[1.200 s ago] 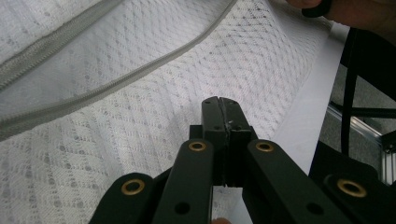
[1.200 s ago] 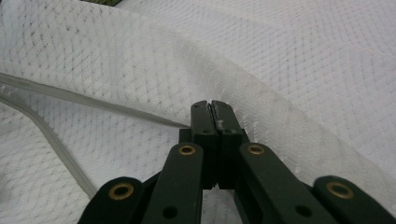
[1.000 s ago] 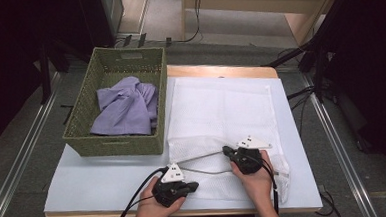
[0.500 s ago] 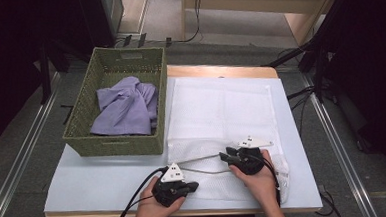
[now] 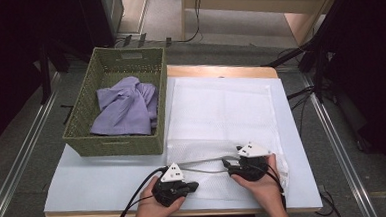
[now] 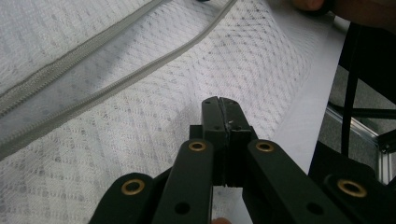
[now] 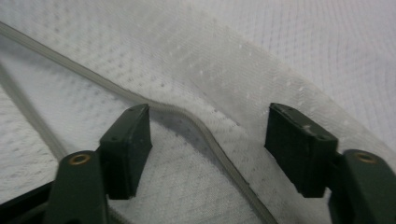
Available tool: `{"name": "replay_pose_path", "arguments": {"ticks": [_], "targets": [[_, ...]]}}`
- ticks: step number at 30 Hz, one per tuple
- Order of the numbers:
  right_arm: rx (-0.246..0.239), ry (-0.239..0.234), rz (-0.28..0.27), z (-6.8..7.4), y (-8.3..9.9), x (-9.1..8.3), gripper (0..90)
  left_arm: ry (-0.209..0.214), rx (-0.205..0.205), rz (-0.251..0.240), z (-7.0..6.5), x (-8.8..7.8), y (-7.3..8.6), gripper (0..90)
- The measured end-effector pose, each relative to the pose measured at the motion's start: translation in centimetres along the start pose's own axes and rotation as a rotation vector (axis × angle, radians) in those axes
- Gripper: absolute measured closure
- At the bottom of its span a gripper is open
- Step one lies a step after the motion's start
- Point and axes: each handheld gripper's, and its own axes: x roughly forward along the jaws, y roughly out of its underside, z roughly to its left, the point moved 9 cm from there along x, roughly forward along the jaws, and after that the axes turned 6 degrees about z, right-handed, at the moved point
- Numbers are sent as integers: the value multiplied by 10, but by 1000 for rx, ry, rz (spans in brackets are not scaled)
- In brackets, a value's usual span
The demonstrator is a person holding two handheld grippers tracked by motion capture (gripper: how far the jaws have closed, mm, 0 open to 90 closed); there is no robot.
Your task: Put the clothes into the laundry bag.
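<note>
A white mesh laundry bag (image 5: 221, 112) lies flat on the table, and its grey zipper (image 5: 204, 163) is parted along the near edge. My right gripper (image 5: 227, 163) rests on the bag by the zipper's right end. Its jaws have just been opening and stand apart in the right gripper view (image 7: 210, 128). The zipper edge (image 7: 70, 63) runs between the pads without being pressed. My left gripper (image 5: 195, 185) sits at the bag's near edge with its jaws together (image 6: 223, 103) over the mesh. Whether fabric is pinched I cannot tell. The zipper tape (image 6: 116, 77) crosses beyond it.
A green woven basket (image 5: 112, 142) stands at the left of the table with a crumpled purple shirt (image 5: 126, 109) inside. Both gripper cables trail off the table's near edge (image 5: 186, 209). Metal rails run along the floor on both sides.
My right gripper has shifted slightly toward the near edge of the table. The left hand and the bag have stayed where they were.
</note>
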Motion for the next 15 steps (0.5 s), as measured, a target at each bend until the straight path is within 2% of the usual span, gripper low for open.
{"name": "replay_pose_path", "arguments": {"ticks": [4,5,8,12,13,15], "targets": [[53,-14,12,-5,1,0,356,-2,2,-2,0,0,0,900],[66,-13,11,-7,2,0,386,0,2,-5,0,0,0,900],[95,8,12,-13,3,-1,456,-2,2,-5,0,0,0,900],[116,43,18,-13,2,-1,487,-4,2,-2,0,0,0,900],[125,55,18,-13,2,0,509,-2,2,-4,0,0,0,900],[148,65,5,-13,1,0,619,-4,2,-1,0,0,0,900]]}}
